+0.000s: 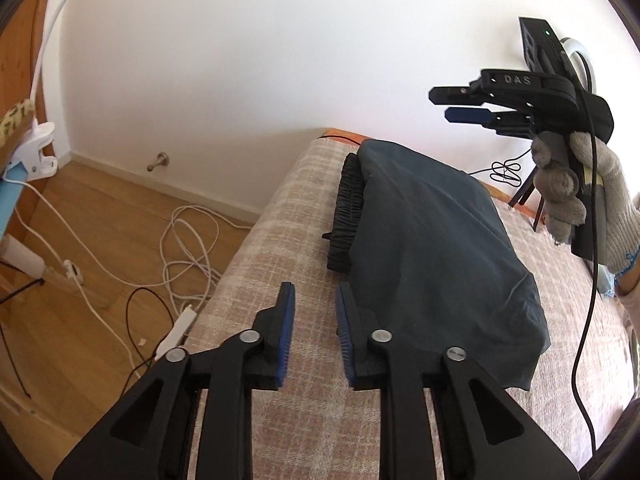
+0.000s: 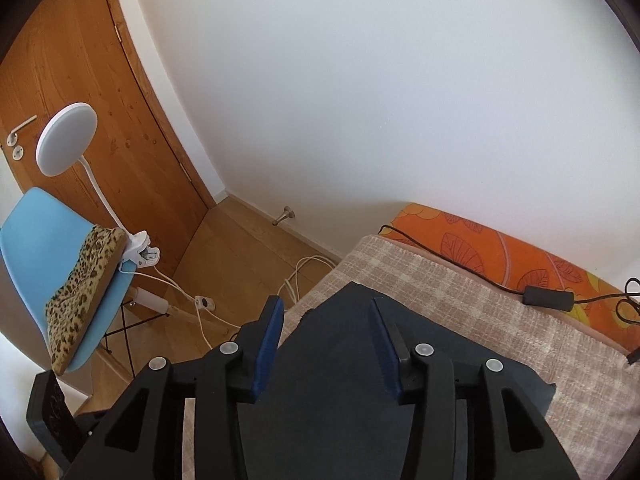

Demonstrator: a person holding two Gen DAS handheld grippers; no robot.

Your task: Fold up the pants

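Both grippers hang parted and empty. Folded dark pants [image 1: 432, 248] lie on the checked blanket [image 1: 280, 240], long axis running away toward the wall, just right of the left gripper [image 1: 316, 336]. Nearer by my reckoning, it outreaches the raised right gripper [image 1: 456, 106].

left gripper [image 1: 314, 300]: black plastic linkage arms showing four round silver screws, with blue ribbed pads lining the inner faces of both fingers
right gripper [image 1: 454, 106]: black body wearing raised letters "DAS" on top, a blue pad showing on one finger, a small green light glowing on the block at its far end
cable [image 1: 588, 312]: thin, black, trailing from the right gripper
glove [image 1: 600, 200]: grey knit, covering the hand, blue trim edging the cuff
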